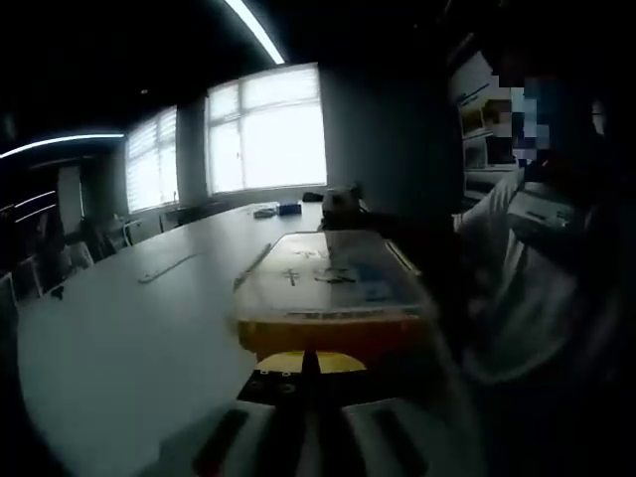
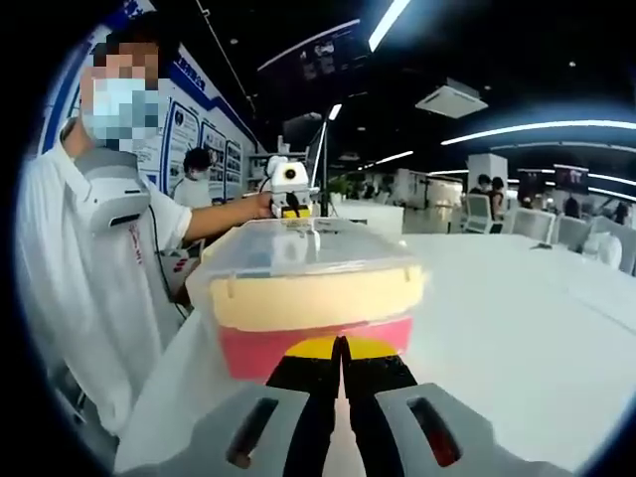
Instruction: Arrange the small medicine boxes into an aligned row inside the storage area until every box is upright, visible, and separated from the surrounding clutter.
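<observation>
A storage box (image 2: pixel 313 298) with a clear lid, pale yellow wall and red base stands on the white table (image 2: pixel 517 338). In the left gripper view the same storage box (image 1: pixel 333 298) looks orange-yellow, with blurred printed shapes showing through its lid (image 1: pixel 328 268). My right gripper (image 2: pixel 341 350) is shut, its black tips meeting at a yellow tab (image 2: pixel 373 347) on the box's near end. My left gripper (image 1: pixel 308 370) is shut too, tips together at a yellow tab (image 1: pixel 338 361) on the opposite end. Each gripper appears beyond the far end of the box: right gripper (image 1: pixel 338 204), left gripper (image 2: pixel 290 187).
A person in a white shirt (image 2: pixel 84 278) stands beside the table with an arm (image 2: pixel 214 219) stretched over the box. Small items (image 1: pixel 278 210) lie far along the table near the windows. More people and chairs (image 2: pixel 497 204) are in the background.
</observation>
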{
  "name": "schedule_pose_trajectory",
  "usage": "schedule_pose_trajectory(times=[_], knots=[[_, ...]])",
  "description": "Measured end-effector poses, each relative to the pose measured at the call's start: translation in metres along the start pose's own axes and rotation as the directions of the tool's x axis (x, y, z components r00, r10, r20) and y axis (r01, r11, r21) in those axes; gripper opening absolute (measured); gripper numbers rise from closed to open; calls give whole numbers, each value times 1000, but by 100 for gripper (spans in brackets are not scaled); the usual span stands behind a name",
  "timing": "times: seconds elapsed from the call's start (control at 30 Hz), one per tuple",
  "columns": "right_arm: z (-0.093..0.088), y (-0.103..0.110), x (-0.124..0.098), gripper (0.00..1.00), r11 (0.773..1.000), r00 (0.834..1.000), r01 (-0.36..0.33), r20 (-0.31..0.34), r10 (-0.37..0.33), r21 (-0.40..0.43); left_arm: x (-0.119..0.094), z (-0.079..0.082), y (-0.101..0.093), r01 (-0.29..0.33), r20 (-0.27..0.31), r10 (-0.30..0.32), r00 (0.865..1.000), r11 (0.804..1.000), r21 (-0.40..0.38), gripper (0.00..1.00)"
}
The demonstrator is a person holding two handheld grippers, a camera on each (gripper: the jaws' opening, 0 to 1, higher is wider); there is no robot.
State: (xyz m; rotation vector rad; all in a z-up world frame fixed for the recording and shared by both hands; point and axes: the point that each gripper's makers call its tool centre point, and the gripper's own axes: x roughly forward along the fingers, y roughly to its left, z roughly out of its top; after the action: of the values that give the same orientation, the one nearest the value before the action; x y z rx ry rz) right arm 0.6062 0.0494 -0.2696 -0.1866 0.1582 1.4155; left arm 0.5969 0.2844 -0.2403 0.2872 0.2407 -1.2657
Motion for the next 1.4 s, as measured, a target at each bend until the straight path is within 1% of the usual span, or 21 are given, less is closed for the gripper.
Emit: schedule_pose_trajectory(times=[0.23, 0.3, 0.5, 0.53, 0.57, 0.6, 0.63, 0.67, 0.73, 0.83, 0.97, 1.0, 1.03, 1.1, 1.13, 1.2, 1.23, 1.27, 1.3, 1.37, 1.4], knots=[[-1, -3, 0, 0, 1000, 1000, -16, -1, 16, -7, 2, 0, -1, 4, 9, -4, 1000, 1000, 4, 0], [-1, -4, 0, 0, 999, 1000, -26, -3, 26, -18, 3, -1, -1, 4, 17, -4, 1000, 1000, -10, 0], [-1, -4, 0, 0, 999, 999, -45, 7, 45, -7, 5, -1, -1, 20, 39, -18, 999, 999, -41, 0], [1, -3, 0, 0, 999, 999, -47, 18, 47, -8, 7, 0, -2, 30, 54, -27, 998, 998, -50, 0], [1, -2, 0, 0, 999, 999, -50, 18, 50, -12, 9, -8, -3, 32, 1, -32, 999, 998, -45, 0], [1, -2, -1, 0, 999, 998, -52, 20, 52, -9, 11, -6, -3, 28, 10, -28, 1000, 999, -40, 0], [2, -2, 0, 0, 999, 998, -54, 21, 54, 3, 9, -9, -3, 28, -11, -28, 1000, 999, -34, 0], [2, -1, -1, 0, 999, 998, -54, 21, 54, -1, 9, -6, -3, 34, 6, -33, 999, 999, -37, 0], [3, -1, -2, 0, 999, 998, -53, 20, 53, 1, 10, -5, -3, 38, 18, -37, 999, 998, -46, 0], [3, 1, -4, 0, 999, 999, -46, 12, 46, -9, 8, -7, -1, 24, 23, -23, 999, 999, -46, 0], [2, 0, -5, 0, 999, 999, -40, 20, 40, 3, 6, -8, 0, 10, 42, -7, 999, 998, -66, 0], [2, -1, -6, 0, 999, 999, -38, 19, 38, 9, 5, -9, 5, -24, 36, 26, 999, 999, -49, 0], [2, -3, -7, 0, 1000, 1000, -20, 11, 20, 19, 5, -11, 5, -23, 21, 24, 999, 999, -43, 0], [2, -6, -12, 0, 1000, 1000, -1, -5, 1, 14, 2, -11, 11, -43, 16, 44, 999, 998, -52, 0], [5, -7, -21, 0, 999, 1000, 24, -4, -24, 40, 0, -14, 13, -45, -6, 45, 999, 998, -35, 0], [11, -5, -31, 4, 997, 999, 50, 5, -50, 63, -4, -14, 18, -52, -5, 52, 999, 998, -46, 0], [13, -3, -34, 8, 995, 998, 69, 4, -69, 73, -6, -14, 21, -55, -6, 55, 998, 997, -47, 3], [14, 1, -39, 12, 994, 997, 77, 1, -77, 74, -8, -14, 26, -65, -7, 65, 998, 996, -53, 9], [15, 4, -41, 16, 994, 996, 88, -3, -88, 70, -9, -15, 31, -71, -12, 71, 997, 996, -58, 13], [14, 14, -48, 25, 993, 995, 103, -12, -102, 61, -10, -18, 31, -58, -24, 57, 998, 995, -81, 16], [13, 19, -51, 28, 993, 995, 104, -12, -104, 60, -11, -20, 34, -62, -23, 60, 998, 995, -82, 17]])
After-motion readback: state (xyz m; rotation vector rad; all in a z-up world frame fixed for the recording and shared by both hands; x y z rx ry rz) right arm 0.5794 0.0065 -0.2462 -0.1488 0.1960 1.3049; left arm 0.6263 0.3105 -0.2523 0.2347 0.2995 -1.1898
